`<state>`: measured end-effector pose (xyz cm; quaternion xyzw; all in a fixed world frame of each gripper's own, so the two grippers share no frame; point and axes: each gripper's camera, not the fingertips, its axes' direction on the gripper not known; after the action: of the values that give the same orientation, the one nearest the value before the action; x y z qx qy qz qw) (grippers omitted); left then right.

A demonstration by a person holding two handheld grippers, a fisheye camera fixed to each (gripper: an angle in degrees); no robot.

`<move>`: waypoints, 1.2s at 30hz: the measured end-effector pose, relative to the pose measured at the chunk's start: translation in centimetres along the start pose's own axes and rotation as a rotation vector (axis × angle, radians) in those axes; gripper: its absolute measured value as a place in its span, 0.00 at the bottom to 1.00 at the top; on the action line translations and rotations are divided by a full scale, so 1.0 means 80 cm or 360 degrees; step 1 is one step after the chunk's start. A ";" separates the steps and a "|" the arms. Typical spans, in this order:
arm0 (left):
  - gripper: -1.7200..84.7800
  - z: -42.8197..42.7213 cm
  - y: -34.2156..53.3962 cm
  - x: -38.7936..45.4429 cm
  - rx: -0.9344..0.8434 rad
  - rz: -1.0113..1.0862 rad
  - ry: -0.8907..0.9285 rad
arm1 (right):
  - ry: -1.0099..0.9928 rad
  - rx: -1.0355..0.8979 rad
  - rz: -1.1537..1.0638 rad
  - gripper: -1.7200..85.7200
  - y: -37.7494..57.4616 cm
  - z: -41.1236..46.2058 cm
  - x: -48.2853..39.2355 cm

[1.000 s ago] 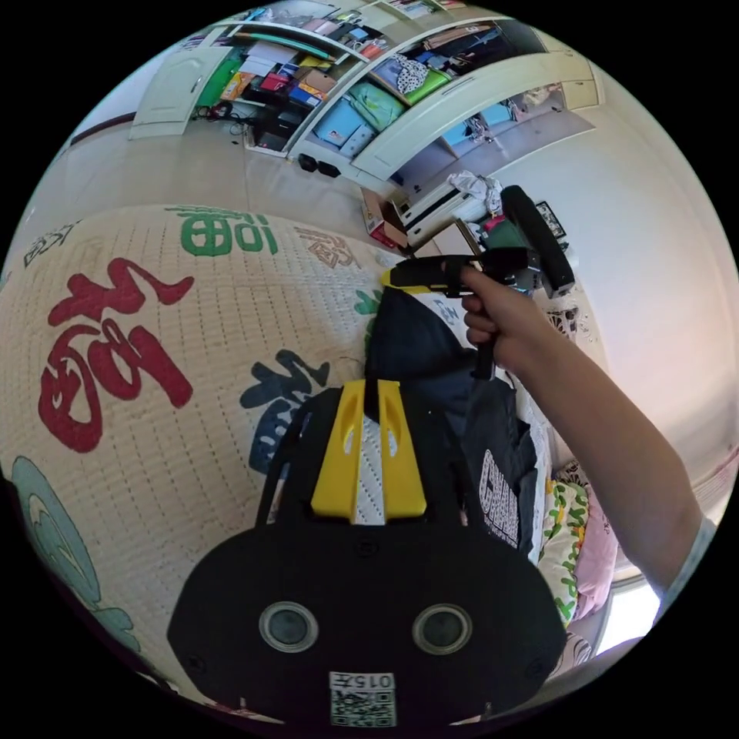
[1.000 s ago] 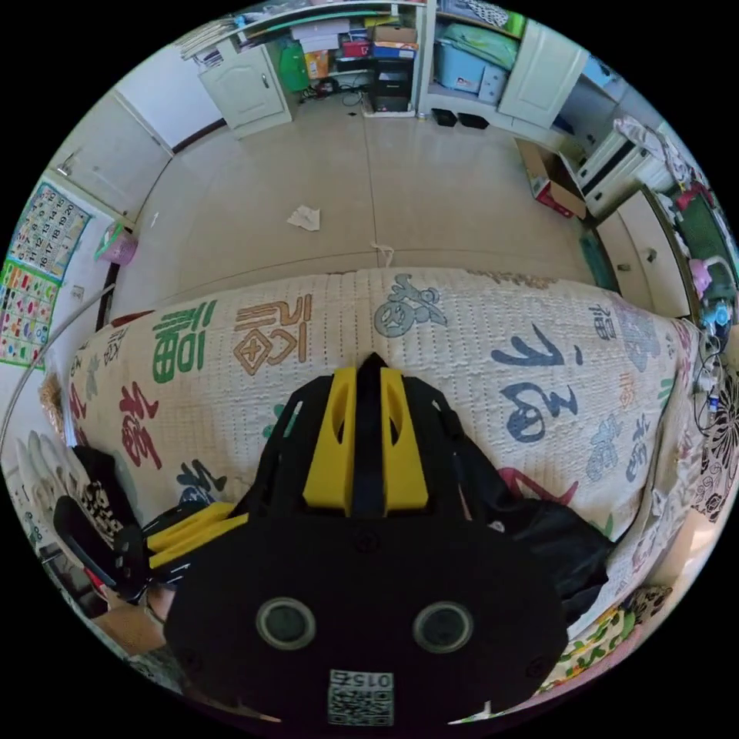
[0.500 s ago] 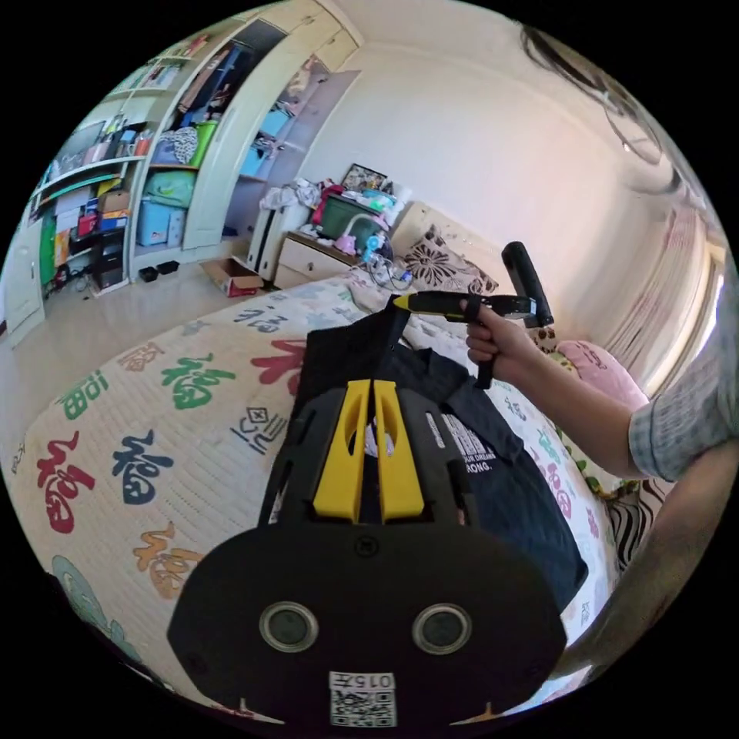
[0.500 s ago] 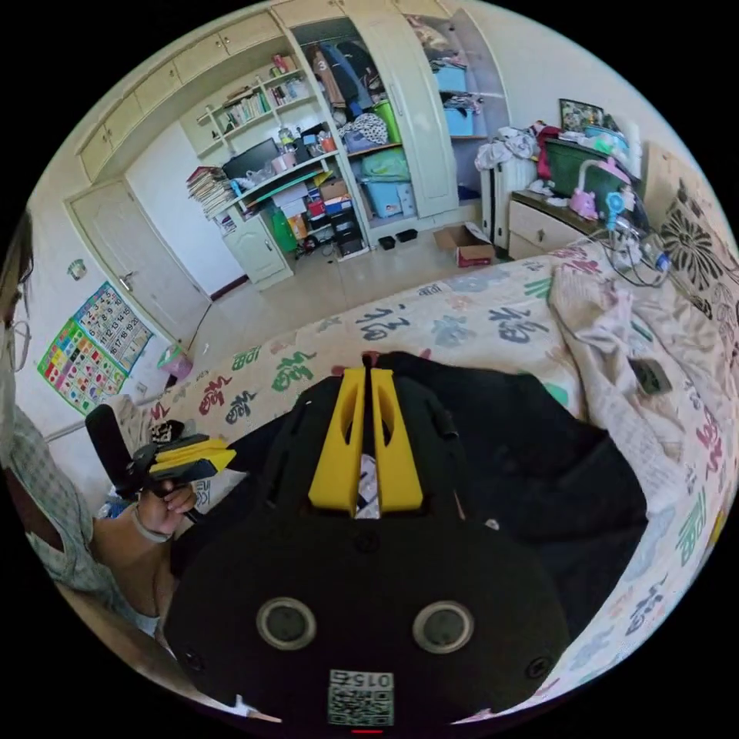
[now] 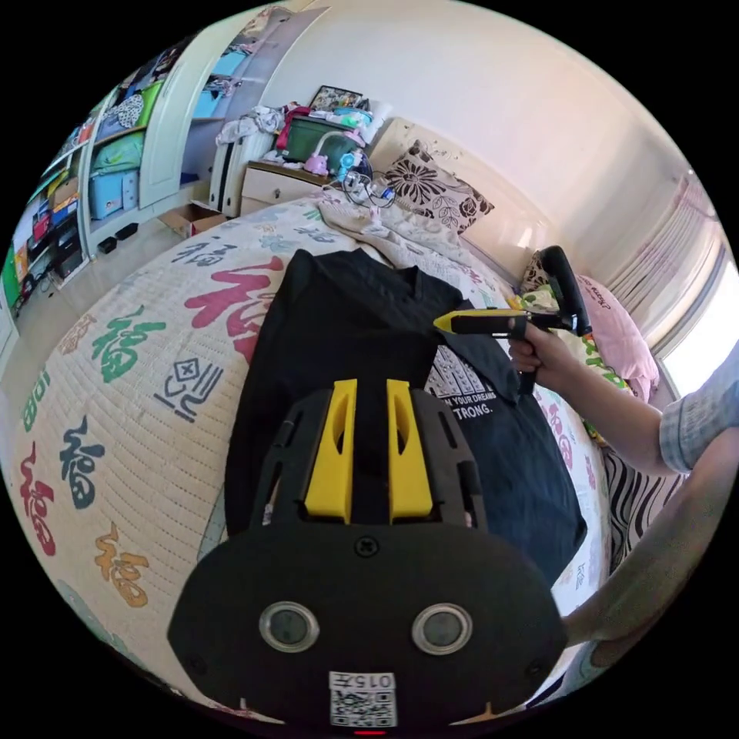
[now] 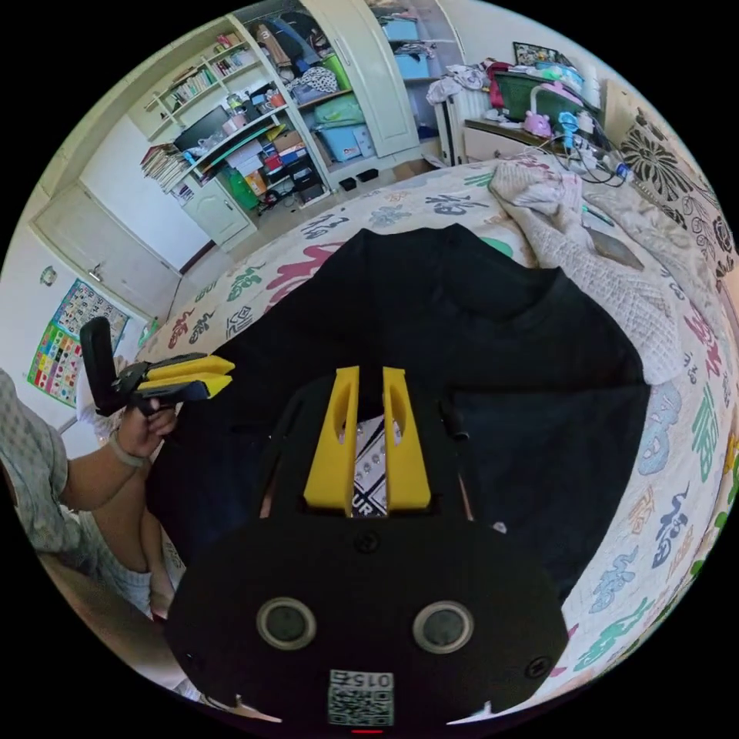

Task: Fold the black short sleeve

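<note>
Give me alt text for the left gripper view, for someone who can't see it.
A black short-sleeve shirt with white printed lettering lies spread on a cream quilted bedspread patterned with coloured characters. The left claw, yellow jaws slightly apart, hovers above it, while a hand holds the right claw over the lettering.

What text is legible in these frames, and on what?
"YOUR DREAMS" and "TRONG.", cut off at the left: white print on the black short sleeve.
"福": repeated in several colours on the bedspread.
Wall poster: too small to read.
</note>
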<state>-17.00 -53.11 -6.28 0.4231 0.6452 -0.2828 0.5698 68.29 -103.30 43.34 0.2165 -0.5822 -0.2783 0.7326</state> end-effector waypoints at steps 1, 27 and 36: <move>0.10 0.010 -0.004 0.002 -0.0044 0.0017 -0.0001 | -0.0023 -0.0032 -0.0025 0.08 -0.001 0.005 0.000; 0.08 0.086 -0.038 0.105 -0.0320 0.0321 -0.0158 | 0.0001 -0.0301 -0.0482 0.08 0.073 -0.037 0.067; 0.08 0.092 -0.123 0.065 -0.0204 0.0181 -0.0040 | -0.0007 -0.0257 -0.0414 0.03 0.079 -0.061 0.081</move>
<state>-21.87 -62.96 -13.89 0.4182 0.6298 -0.2134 0.6188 75.11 -102.87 50.99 0.2300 -0.5265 -0.4173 0.7041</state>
